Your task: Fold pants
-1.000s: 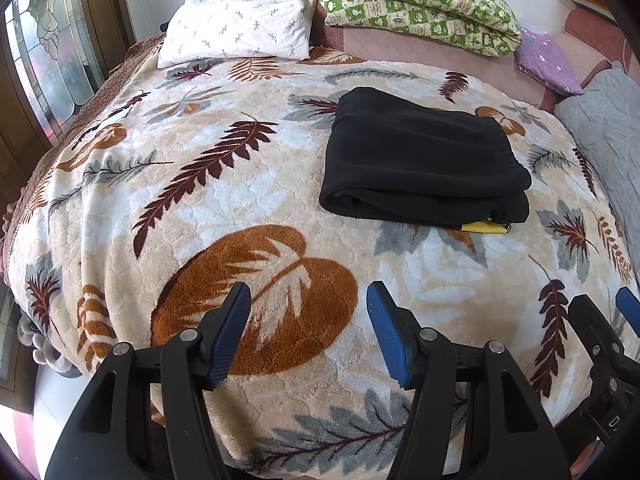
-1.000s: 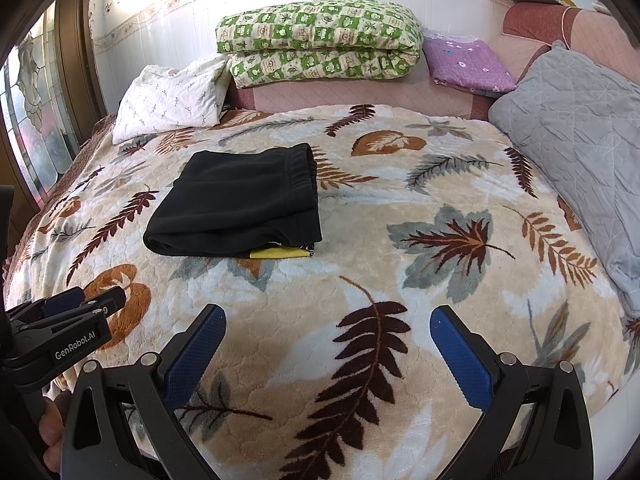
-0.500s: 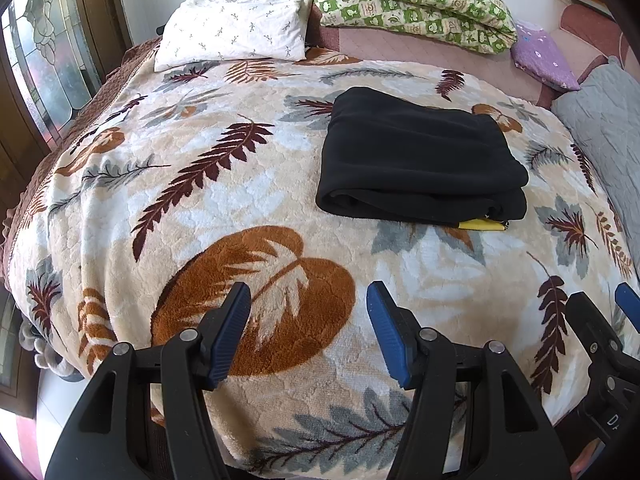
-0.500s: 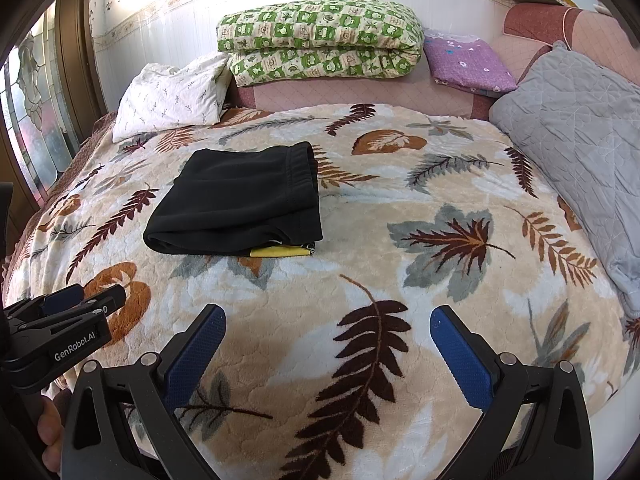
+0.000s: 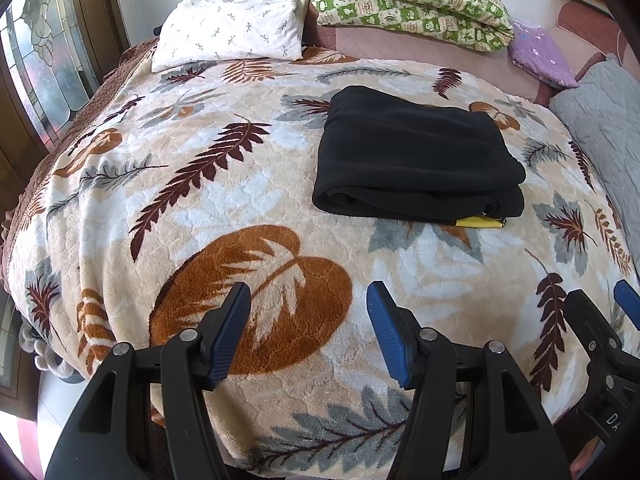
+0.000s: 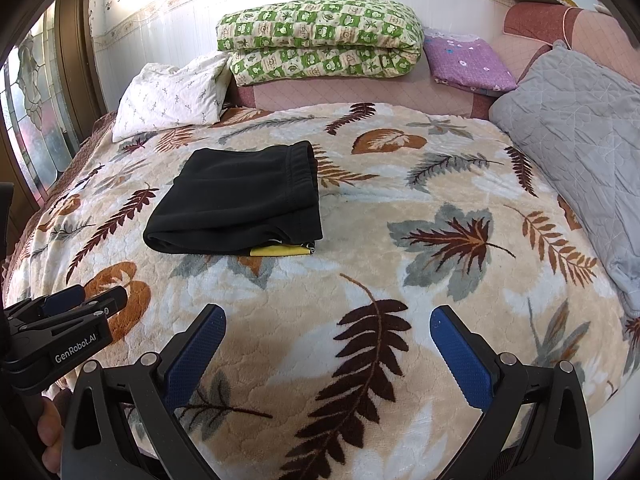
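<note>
The black pants (image 5: 416,160) lie folded in a neat rectangle on the leaf-patterned blanket (image 5: 240,208), with a yellow strip (image 5: 478,222) showing under the near right corner. They also show in the right wrist view (image 6: 240,204). My left gripper (image 5: 308,304) is open and empty, well short of the pants, over the near edge of the bed. My right gripper (image 6: 326,320) is open and empty, wide apart, also near the front edge and right of the pants.
A white pillow (image 5: 232,32), a green checked quilt (image 6: 320,40), a purple pillow (image 6: 468,60) and a grey quilted cushion (image 6: 580,128) line the back and right of the bed. A stained-glass window (image 5: 40,60) stands at the left.
Both grippers have stayed open and nearly still. The view has crept slightly, and the pants have not moved.
</note>
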`<control>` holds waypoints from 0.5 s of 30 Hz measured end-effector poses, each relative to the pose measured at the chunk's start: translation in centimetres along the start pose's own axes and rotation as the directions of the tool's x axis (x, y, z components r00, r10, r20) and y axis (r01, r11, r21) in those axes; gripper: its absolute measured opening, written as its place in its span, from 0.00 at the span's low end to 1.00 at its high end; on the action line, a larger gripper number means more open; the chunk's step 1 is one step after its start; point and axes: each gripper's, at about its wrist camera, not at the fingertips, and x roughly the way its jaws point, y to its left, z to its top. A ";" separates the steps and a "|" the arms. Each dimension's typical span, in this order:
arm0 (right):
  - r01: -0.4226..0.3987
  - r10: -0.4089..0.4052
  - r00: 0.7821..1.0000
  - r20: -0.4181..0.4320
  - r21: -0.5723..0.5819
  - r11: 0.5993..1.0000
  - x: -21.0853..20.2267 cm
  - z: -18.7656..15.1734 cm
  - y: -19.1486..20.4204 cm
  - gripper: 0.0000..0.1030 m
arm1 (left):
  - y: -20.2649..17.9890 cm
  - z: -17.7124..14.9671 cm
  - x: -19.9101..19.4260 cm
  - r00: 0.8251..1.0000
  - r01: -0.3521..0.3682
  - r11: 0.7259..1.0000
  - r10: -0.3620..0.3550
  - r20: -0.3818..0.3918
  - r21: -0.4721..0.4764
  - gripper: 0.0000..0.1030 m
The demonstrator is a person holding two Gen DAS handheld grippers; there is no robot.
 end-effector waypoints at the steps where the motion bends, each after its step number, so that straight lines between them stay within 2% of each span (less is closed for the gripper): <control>1: 0.000 0.000 1.000 0.001 0.000 1.000 0.0 0.0 0.0 1.00 | 0.0 0.0 0.0 1.000 0.001 1.000 -0.001 -0.002 0.000 0.58; 15: 0.001 -0.001 1.000 0.001 -0.001 1.000 0.0 0.0 0.0 1.00 | -0.1 0.0 -0.1 1.000 0.015 1.000 -0.015 -0.002 0.009 0.58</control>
